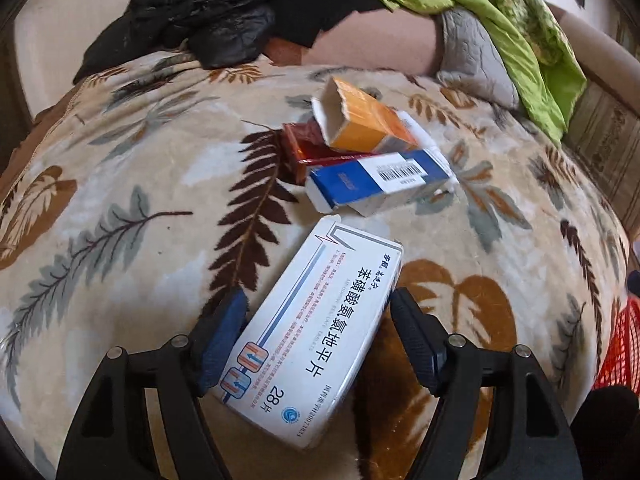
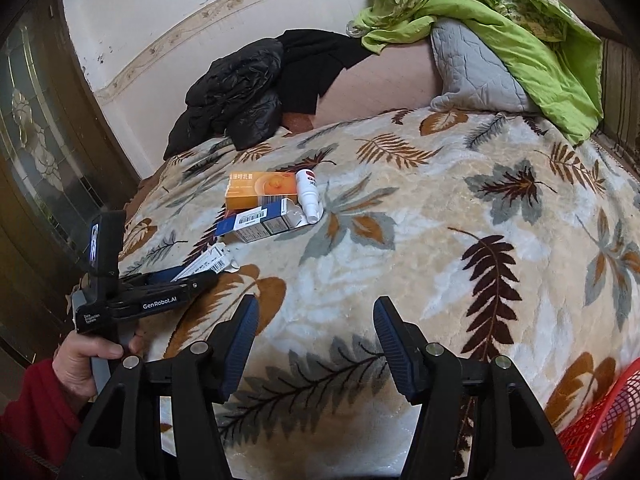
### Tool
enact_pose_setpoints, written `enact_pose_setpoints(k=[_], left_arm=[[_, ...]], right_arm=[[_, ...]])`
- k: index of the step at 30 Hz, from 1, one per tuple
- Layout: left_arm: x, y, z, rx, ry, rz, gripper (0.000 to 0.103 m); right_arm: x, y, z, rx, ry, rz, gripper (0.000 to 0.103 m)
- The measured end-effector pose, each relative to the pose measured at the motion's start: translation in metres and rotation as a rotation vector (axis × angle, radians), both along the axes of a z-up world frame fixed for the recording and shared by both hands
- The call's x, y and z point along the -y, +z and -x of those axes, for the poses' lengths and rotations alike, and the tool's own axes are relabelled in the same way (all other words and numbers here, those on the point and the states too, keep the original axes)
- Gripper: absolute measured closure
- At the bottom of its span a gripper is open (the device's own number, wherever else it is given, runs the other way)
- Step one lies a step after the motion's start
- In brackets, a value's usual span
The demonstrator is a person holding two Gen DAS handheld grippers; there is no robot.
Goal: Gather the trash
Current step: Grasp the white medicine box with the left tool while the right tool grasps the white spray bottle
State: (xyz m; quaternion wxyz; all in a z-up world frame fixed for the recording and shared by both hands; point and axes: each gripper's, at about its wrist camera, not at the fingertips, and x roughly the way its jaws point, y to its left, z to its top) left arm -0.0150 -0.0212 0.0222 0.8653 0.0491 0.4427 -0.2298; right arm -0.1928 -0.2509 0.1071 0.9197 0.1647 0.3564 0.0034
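A white medicine box [image 1: 312, 336] lies on the leaf-patterned blanket [image 1: 120, 200]. My left gripper [image 1: 316, 320] is lowered around it, jaws wide, a blue pad along each long side without visibly squeezing. Behind it sits a pile: an orange box [image 1: 372, 124], a blue-and-white box [image 1: 380, 180] and a red-brown box [image 1: 304, 148]. In the right wrist view the left gripper [image 2: 200, 272] is at the left with the white box [image 2: 208, 260] between its fingers, and a small white bottle [image 2: 310, 196] lies beside the orange box [image 2: 260, 192]. My right gripper [image 2: 316, 320] hangs open over bare blanket.
A red mesh basket [image 2: 600, 420] stands at the bed's lower right edge. A black jacket [image 2: 240, 92], a grey pillow [image 2: 472, 72] and a green quilt [image 2: 520, 32] lie at the far side. A hand [image 2: 88, 356] in a red sleeve holds the left gripper.
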Motion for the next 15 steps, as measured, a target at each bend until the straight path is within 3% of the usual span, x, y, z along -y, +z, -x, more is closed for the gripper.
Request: enact_pose_setpoints(k=[6,12,15], left_arm=[[-0.0021,-0.0009,-0.0015,0.003,0.05,-0.001,0.034],[0.0052,-0.0063,0.0023,0.018,0.027,-0.082,0.032],[0.0024,-0.0054,0.0035,0.031,0.042,-0.087,0.042]], right_arm=[[-0.0055,0.0006,-0.0009,-0.001,0.014,0.023,0.039],[-0.0002,-0.001,-0.0002,-0.013,-0.003,-0.004,0.039],[-0.0027,-0.0001,0.0,-0.011,-0.002,0.013,0.039]])
